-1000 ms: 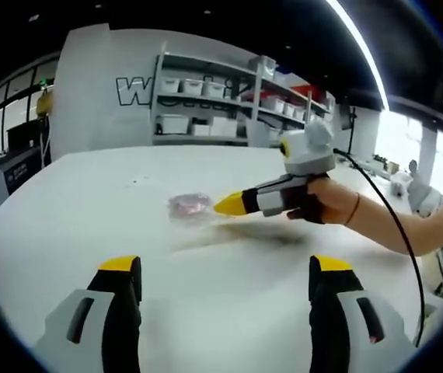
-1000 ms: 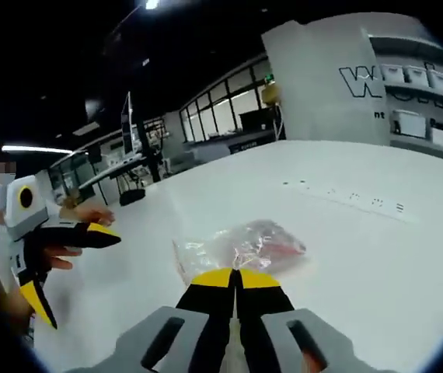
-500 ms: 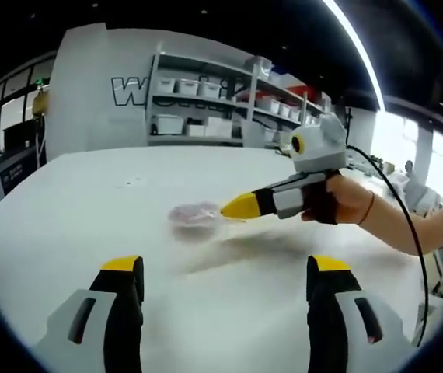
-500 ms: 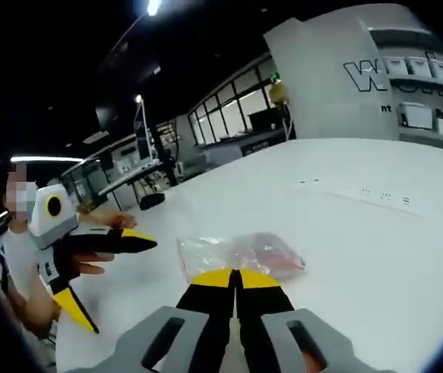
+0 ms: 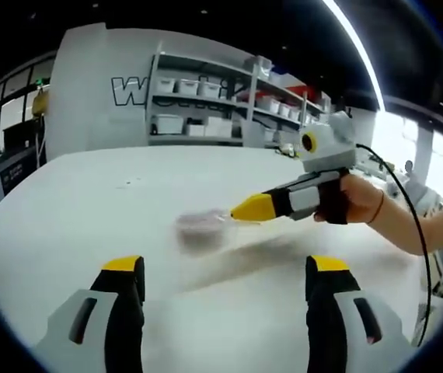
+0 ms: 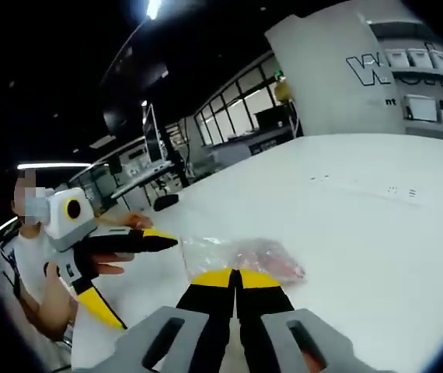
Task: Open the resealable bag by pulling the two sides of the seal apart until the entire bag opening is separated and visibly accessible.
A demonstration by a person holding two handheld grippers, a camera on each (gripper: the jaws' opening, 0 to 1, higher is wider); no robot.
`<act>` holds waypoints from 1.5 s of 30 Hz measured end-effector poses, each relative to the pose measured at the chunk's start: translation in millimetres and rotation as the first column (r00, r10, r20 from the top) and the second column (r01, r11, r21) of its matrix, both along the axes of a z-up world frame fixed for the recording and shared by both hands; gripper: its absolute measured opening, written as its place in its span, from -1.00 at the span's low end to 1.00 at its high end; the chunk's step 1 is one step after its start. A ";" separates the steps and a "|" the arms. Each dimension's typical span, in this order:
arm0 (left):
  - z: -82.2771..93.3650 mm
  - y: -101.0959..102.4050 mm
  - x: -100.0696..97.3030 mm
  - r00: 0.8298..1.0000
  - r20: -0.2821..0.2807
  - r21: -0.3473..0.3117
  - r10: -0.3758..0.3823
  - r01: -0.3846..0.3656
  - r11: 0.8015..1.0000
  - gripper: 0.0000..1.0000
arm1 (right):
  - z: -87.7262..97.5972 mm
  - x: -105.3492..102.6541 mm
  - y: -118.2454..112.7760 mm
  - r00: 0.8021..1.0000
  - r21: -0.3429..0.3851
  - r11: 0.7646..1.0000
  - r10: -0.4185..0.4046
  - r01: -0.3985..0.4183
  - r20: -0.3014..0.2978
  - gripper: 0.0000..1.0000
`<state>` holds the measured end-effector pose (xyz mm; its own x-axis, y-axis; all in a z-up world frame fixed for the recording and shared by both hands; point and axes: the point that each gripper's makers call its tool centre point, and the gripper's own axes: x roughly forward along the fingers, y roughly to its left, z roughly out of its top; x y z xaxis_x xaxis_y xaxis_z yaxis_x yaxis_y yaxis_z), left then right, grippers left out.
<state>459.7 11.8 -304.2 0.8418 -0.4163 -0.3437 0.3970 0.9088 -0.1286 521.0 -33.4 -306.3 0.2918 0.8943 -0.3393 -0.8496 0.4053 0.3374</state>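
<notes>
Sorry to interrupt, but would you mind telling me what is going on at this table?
A person is working on a clear resealable bag with a hand-held gripper in each hand. The right hand-held gripper is shut on the near edge of the bag, which hangs just above the white table. The left hand-held gripper is open and apart from the bag, not gripping it. The bag holds something reddish, and its opening does not look pulled apart yet.
</notes>
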 end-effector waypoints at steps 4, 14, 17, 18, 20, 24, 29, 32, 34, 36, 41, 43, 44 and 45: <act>-0.7 -0.9 -0.9 1.000 -0.001 0.001 0.001 -0.001 1.000 0.69 | 1.4 -4.9 -2.1 1.000 0.013 1.000 0.004 -0.004 -0.012 -1.00; 3.6 1.4 -1.1 1.000 0.015 -0.034 0.023 -0.022 0.999 0.62 | 4.5 -15.9 -7.1 1.000 0.028 1.000 0.010 -0.010 -0.019 -1.00; 5.0 0.2 -1.4 1.000 0.016 -0.047 0.018 -0.017 0.999 0.52 | 5.2 -18.0 -7.4 1.000 0.031 0.999 0.011 -0.010 -0.021 -1.00; 5.1 -0.5 -1.6 1.000 0.015 -0.050 0.015 -0.014 0.999 0.50 | 5.6 -18.8 -7.4 1.000 0.033 0.999 0.011 -0.011 -0.022 -1.00; 4.7 -2.4 -2.1 1.000 0.014 -0.055 0.007 -0.006 0.998 0.49 | 6.2 -19.5 -7.2 1.000 0.035 0.999 0.013 -0.012 -0.024 -1.00; 4.1 -5.7 -2.9 1.000 0.009 -0.068 -0.004 0.005 0.998 0.39 | 7.4 -20.6 -7.0 0.999 0.041 0.999 0.017 -0.016 -0.030 -1.00; 6.2 -7.7 -3.1 1.000 0.009 -0.117 -0.017 0.018 0.993 0.22 | 8.4 -21.1 -6.2 0.999 0.046 0.999 0.020 -0.018 -0.032 -1.00; 6.9 -7.9 -2.6 1.000 0.005 -0.141 -0.015 0.016 0.990 0.18 | 8.9 -21.8 -5.4 0.999 0.049 0.999 0.022 -0.020 -0.034 -1.00; 7.8 -7.6 -2.0 1.000 0.002 -0.166 -0.012 0.012 0.986 0.12 | 9.6 -22.6 -4.6 0.999 0.051 0.998 0.023 -0.021 -0.034 -1.00; 10.5 -7.9 -1.2 1.000 0.004 -0.208 -0.007 0.008 0.978 0.09 | 10.2 -25.5 -2.9 0.999 0.052 0.998 0.030 -0.028 -0.034 -1.00; 15.7 -11.2 -1.3 1.000 0.003 -0.294 -0.020 0.020 0.955 -0.09 | 10.8 -32.0 -0.3 0.998 0.051 0.998 0.046 -0.044 -0.031 -1.00; 14.6 -14.1 -1.7 1.000 -0.007 -0.306 -0.030 0.026 0.952 -0.13 | 10.4 -33.0 0.3 0.998 0.049 0.998 0.048 -0.047 -0.030 -1.00; 14.2 -15.7 -1.8 0.999 -0.008 -0.309 -0.033 0.028 0.951 -0.16 | 9.6 -34.2 0.9 0.998 0.047 0.998 0.052 -0.051 -0.031 -1.00; 13.7 -17.2 -1.8 0.999 -0.010 -0.313 -0.035 0.030 0.949 -0.19 | 8.7 -35.3 1.5 0.998 0.045 0.997 0.057 -0.055 -0.033 -1.00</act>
